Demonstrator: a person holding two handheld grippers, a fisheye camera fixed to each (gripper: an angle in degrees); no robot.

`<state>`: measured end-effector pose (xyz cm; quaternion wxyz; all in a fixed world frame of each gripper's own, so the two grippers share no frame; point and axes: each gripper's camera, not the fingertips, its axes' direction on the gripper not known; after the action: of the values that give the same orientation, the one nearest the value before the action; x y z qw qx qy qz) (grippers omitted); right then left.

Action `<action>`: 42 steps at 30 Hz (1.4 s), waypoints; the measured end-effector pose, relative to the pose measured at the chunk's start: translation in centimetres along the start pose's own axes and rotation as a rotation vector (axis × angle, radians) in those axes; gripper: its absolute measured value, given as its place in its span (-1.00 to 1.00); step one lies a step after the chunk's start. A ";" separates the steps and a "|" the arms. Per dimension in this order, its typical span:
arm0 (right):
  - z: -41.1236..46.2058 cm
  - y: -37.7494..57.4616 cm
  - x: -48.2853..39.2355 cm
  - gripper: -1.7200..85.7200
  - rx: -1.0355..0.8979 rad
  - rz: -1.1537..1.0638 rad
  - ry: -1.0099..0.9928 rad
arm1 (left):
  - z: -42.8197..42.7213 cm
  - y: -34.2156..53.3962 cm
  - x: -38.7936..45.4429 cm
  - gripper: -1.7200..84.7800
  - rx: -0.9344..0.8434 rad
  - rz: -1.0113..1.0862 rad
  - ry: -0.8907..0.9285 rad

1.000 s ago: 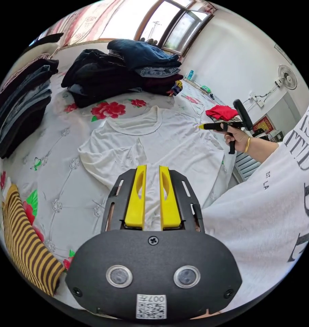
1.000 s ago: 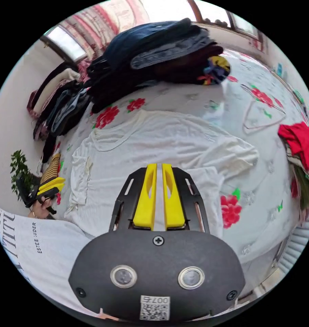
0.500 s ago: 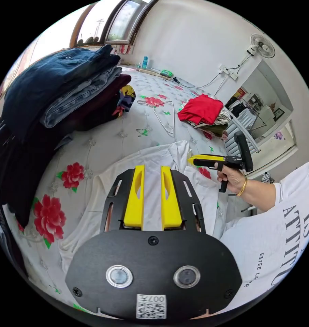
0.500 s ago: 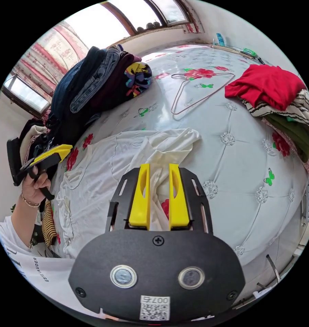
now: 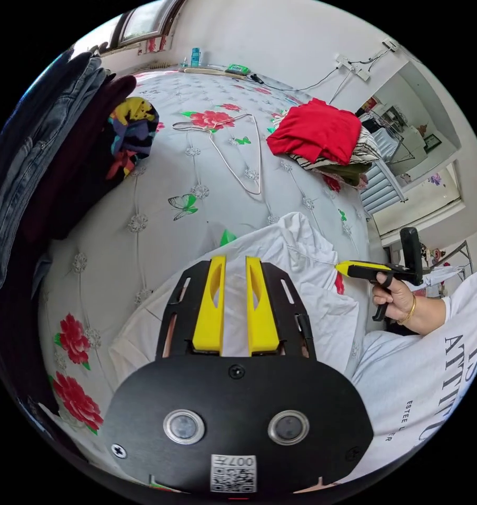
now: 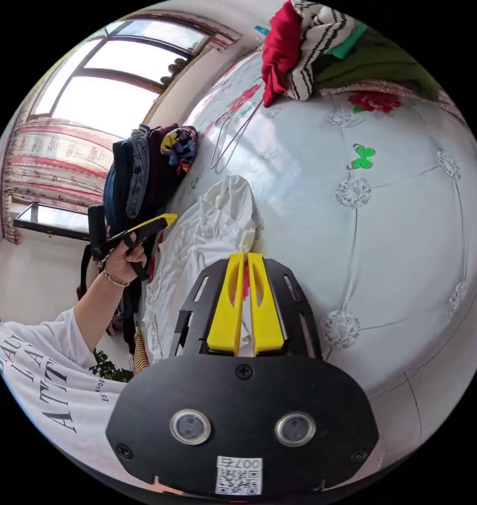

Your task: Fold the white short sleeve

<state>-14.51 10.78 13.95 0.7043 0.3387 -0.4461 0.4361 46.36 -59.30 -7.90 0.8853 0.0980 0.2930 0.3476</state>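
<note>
The white short-sleeve shirt (image 5: 301,252) lies bunched on the flowered bed sheet (image 5: 159,226). In the left gripper view my left gripper (image 5: 236,259) hovers over it, jaws slightly apart and holding nothing. My right gripper (image 5: 339,267), held in a hand, touches the shirt's near edge there. In the right gripper view the shirt (image 6: 207,231) stretches away as a long crumpled strip. My right gripper (image 6: 244,255) is shut on its sleeve edge. The left gripper (image 6: 167,217) is held above the shirt's far side.
A pile topped by a red garment (image 5: 315,129) sits near the bed's far edge, with a wire hanger (image 5: 238,168) beside it. A stack of dark folded clothes (image 5: 49,158) lines the other side. The person's white printed sleeve (image 5: 417,379) is close by.
My right gripper went from open over the sleeve to shut on its edge. Both cameras swung toward the red pile. The shirt is more bunched up.
</note>
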 end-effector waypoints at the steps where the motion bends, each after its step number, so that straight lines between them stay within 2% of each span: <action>1: 0.1 0.3 0.5 -0.97 0.002 0.010 -0.017 | 0.5 -1.2 0.6 -0.83 -0.011 0.028 0.019; 6: 0.8 0.2 2.2 -0.97 -0.010 -0.002 -0.060 | 3.7 -7.3 4.6 -0.80 -0.084 0.163 0.147; 9: 1.1 0.1 2.9 -0.97 -0.007 -0.013 -0.069 | 6.7 -10.6 7.1 -0.80 -0.179 0.207 0.165; 12: 1.2 0.0 3.3 -0.97 0.000 -0.040 -0.061 | 7.7 -11.8 8.9 -0.94 -0.209 0.253 0.034; 15: 1.5 -0.1 3.3 -0.97 -0.004 -0.087 -0.036 | 7.5 -11.8 10.4 -0.97 -0.230 0.310 -0.010; 18: 1.5 -0.4 2.8 -0.97 -0.001 -0.149 -0.015 | 5.5 -10.6 10.8 -0.98 -0.173 0.311 -0.073; 23: 0.8 -0.7 -0.7 -0.97 -0.011 -0.399 0.026 | -1.4 -7.7 8.3 -0.98 -0.002 0.192 -0.021; 27: 0.2 0.4 -5.9 -0.97 -0.026 -0.731 0.082 | -6.7 -2.5 7.2 -0.98 0.075 0.184 -0.094; 31: 1.6 2.9 -10.8 -0.97 -0.089 -1.069 0.172 | -9.9 4.6 5.1 -0.98 0.145 0.076 -0.118; 37: 6.9 7.6 -14.5 -0.97 -0.250 -1.410 0.262 | -7.7 13.2 1.4 -0.98 0.120 -0.120 -0.108; 42: 11.0 8.8 -14.6 -0.97 -0.421 -1.482 0.318 | -4.1 16.0 1.3 -0.98 0.060 -0.158 -0.145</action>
<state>-29.45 0.08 5.31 0.9163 0.3409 -0.0709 -0.1979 35.79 -46.75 -5.75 0.9254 0.1261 0.2453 0.2598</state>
